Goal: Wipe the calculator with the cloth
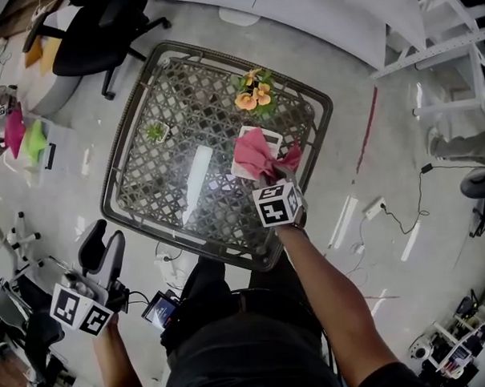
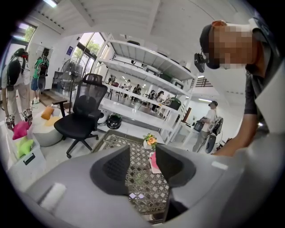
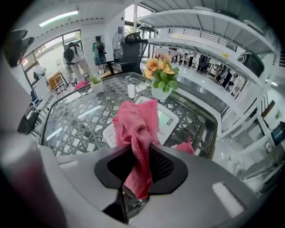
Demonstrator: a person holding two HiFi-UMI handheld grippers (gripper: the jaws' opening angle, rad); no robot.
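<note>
The white calculator (image 3: pixel 168 120) lies on the right part of the glass lattice table (image 1: pixel 138 193), its display showing. A pink cloth (image 3: pixel 136 122) is draped over most of it, and in the head view the cloth (image 1: pixel 259 153) hides nearly all of the calculator (image 1: pixel 270 135). My right gripper (image 3: pixel 140 168) is shut on the cloth's near end and points steeply down at the calculator; in the head view this gripper (image 1: pixel 271 177) sits just in front of it. My left gripper (image 1: pixel 100 249) hangs off the table at the lower left, open (image 2: pixel 141 165), with nothing between its jaws.
A pot of orange flowers (image 1: pixel 254 96) stands just behind the calculator. A small green plant (image 1: pixel 155 132) sits at the table's far left. A black office chair (image 1: pixel 99 34) stands beyond the table. Cables and a power strip (image 1: pixel 374 208) lie on the floor to the right.
</note>
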